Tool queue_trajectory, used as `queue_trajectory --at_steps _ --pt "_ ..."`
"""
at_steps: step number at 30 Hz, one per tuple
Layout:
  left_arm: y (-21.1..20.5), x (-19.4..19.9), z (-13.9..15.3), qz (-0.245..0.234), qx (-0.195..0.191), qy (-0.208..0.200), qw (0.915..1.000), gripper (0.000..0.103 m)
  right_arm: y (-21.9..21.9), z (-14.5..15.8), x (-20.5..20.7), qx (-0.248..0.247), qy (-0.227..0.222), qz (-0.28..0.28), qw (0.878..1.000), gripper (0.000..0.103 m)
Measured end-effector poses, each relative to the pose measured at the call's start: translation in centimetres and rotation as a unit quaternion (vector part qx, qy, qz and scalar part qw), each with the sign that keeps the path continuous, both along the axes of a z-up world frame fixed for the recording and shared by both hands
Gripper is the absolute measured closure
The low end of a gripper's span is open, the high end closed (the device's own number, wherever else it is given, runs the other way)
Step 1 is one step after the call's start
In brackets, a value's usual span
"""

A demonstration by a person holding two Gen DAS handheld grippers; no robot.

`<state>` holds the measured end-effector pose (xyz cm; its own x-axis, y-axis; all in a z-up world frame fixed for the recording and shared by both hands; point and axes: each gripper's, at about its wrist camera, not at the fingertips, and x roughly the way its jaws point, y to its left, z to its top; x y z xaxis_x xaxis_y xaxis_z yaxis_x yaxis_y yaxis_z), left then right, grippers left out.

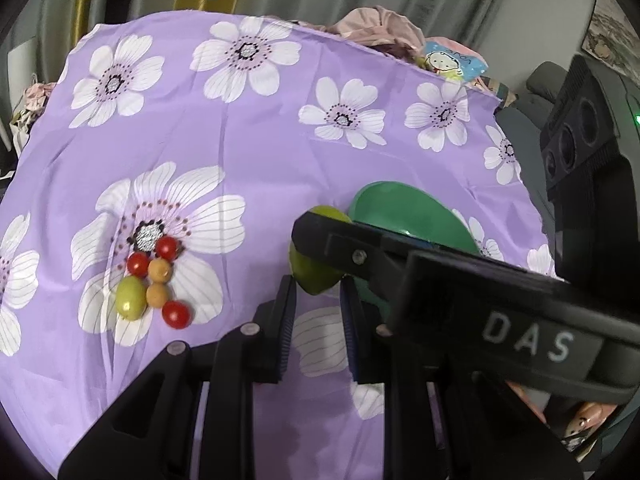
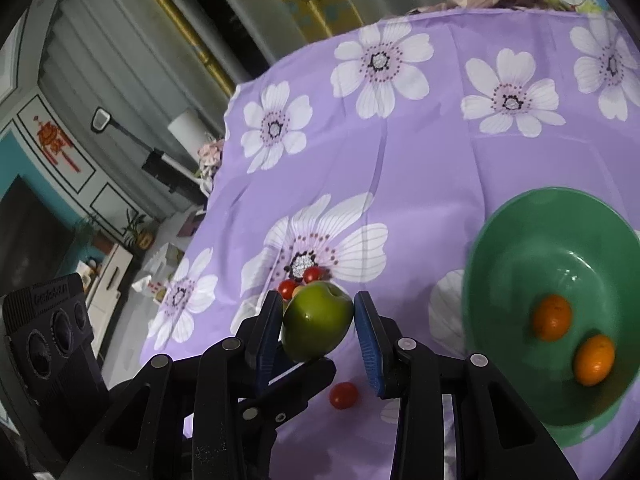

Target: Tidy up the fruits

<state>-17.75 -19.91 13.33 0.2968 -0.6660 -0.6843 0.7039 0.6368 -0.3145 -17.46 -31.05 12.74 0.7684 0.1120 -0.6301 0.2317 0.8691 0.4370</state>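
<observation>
My right gripper (image 2: 318, 307) is shut on a green apple (image 2: 318, 326), held above the purple flowered cloth (image 2: 400, 160). To its right stands a green bowl (image 2: 520, 240) with two oranges (image 2: 552, 317) inside. In the left wrist view the right gripper's finger (image 1: 360, 250) crosses in front of the apple (image 1: 316, 276) and the bowl (image 1: 400, 208). My left gripper (image 1: 318, 285) sits just under the apple, jaws narrow with nothing between them. To the left lies a cluster of cherry tomatoes (image 1: 138, 264), small brown fruits (image 1: 160, 270) and a green oval fruit (image 1: 131, 298).
One cherry tomato (image 2: 343, 395) lies on the cloth below the apple. Crumpled pink fabric (image 1: 376, 24) and a cartoon packet (image 1: 452, 60) sit at the table's far edge. A grey sofa (image 1: 540, 80) is beyond the right edge. Curtains hang behind.
</observation>
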Motion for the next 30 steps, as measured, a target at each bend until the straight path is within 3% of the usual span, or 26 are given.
queue_trajectory --at_steps 5,6,10,15,19,21,27,30 --pt "-1.6 -0.6 1.3 -0.026 -0.011 -0.020 0.9994 0.096 -0.9 0.2 -0.7 0.004 -0.004 -0.011 1.000 0.065" --pt "-2.0 -0.8 1.4 -0.034 -0.011 -0.022 0.9991 0.097 -1.2 0.3 -0.8 0.012 -0.011 -0.006 1.000 0.074" --pt "-3.3 -1.1 1.1 -0.053 -0.009 -0.027 0.9982 0.096 -2.0 0.4 -1.3 0.003 -0.007 -0.023 1.000 0.074" --pt "-2.1 0.4 -0.2 -0.032 0.004 -0.003 0.9995 0.095 -3.4 -0.2 -1.6 0.023 0.002 -0.024 0.999 0.075" --pt "-0.2 2.6 -1.7 0.006 0.012 0.031 0.9994 0.090 -3.3 -0.3 -1.5 0.023 0.006 -0.023 0.999 0.075" --pt "0.5 3.1 -2.6 0.017 0.019 0.046 0.9986 0.077 -3.0 -0.7 -1.2 0.025 0.016 -0.014 0.999 0.074" --pt "4.2 5.0 -6.1 0.079 0.049 0.089 0.9916 0.056 -1.0 -3.5 2.6 0.004 0.079 -0.006 0.997 0.068" --pt "6.0 5.6 -7.2 0.102 0.059 0.106 0.9873 0.054 0.0 -5.5 5.2 -0.013 0.108 0.000 0.994 0.063"
